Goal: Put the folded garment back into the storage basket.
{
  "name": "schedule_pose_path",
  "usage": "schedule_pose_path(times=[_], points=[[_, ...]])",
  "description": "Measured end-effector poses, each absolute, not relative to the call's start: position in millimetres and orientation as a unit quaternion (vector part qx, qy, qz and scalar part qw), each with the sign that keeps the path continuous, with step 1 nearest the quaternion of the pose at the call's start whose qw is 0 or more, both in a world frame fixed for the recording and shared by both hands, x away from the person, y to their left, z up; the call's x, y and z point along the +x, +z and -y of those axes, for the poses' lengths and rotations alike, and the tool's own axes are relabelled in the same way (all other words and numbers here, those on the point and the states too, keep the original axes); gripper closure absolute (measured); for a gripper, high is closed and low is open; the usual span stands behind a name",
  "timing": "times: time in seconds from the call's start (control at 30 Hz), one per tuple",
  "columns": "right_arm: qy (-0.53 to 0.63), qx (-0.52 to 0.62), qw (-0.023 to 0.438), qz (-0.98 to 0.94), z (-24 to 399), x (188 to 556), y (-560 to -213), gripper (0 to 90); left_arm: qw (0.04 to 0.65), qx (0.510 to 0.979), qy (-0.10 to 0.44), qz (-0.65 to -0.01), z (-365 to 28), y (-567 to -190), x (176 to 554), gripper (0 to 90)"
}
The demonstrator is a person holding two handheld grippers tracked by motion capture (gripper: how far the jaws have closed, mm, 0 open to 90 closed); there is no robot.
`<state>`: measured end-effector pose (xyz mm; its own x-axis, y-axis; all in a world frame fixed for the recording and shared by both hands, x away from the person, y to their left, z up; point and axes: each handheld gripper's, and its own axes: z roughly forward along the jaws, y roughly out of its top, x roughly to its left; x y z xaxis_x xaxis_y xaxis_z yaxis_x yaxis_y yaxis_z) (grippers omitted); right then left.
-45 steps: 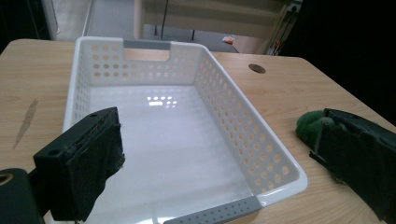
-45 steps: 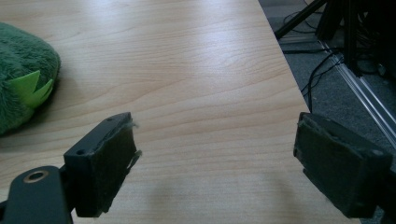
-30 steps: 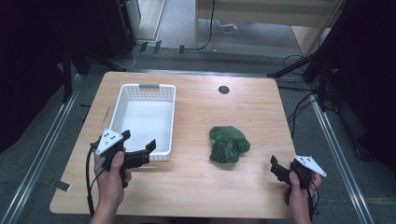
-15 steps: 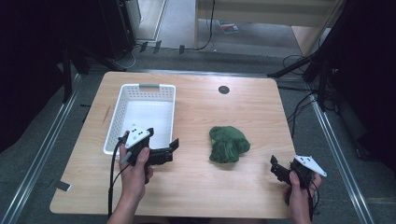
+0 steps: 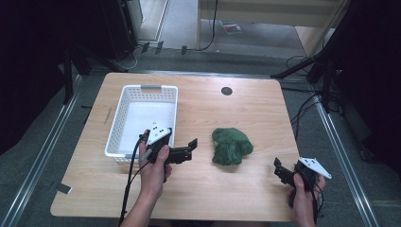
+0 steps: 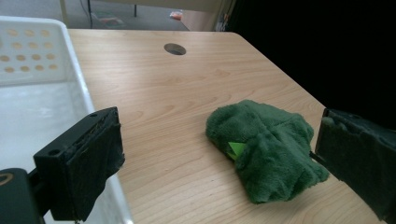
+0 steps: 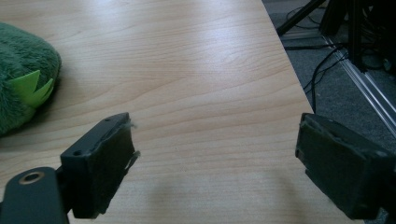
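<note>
While the green plush toy [image 5: 231,145] lies crumpled on the wooden counter [image 5: 246,109], to the right of the white basket [image 5: 122,125], the left tongs [image 5: 190,149] point at it from just beside, jaws spread wide and holding nothing. From the left gripper view, the toy [image 6: 267,146] sits between those jaws. Near the counter's right front corner, well apart from the toy, the right tongs [image 5: 278,170] are likewise wide open and empty.

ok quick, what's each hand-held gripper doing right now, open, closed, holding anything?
Left hand-held gripper: open, holding nothing, jaws aimed at the green plush toy.
Right hand-held gripper: open, holding nothing, over bare table.
</note>
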<state>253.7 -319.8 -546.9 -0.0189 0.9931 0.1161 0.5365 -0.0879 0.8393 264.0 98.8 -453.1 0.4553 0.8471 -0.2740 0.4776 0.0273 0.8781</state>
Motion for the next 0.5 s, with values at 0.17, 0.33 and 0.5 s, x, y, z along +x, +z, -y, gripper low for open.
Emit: schedule_pose_path(times=[0.17,0.33,0.5], points=[[0.377,0.633,0.297,-0.608,319.8,253.9,-547.2,9.0,0.518,0.682,0.168,-0.488,-85.2,-456.1,267.7,1.4],[0.377,0.631,0.297,-0.609,319.7,253.8,-547.2,4.8,0.513,0.69,0.161,-0.484,-71.0,-458.9,271.5,1.4],[0.378,0.629,0.293,-0.612,319.2,253.0,-547.3,0.0,0.511,0.694,0.151,-0.483,-56.0,-462.9,275.7,1.4]])
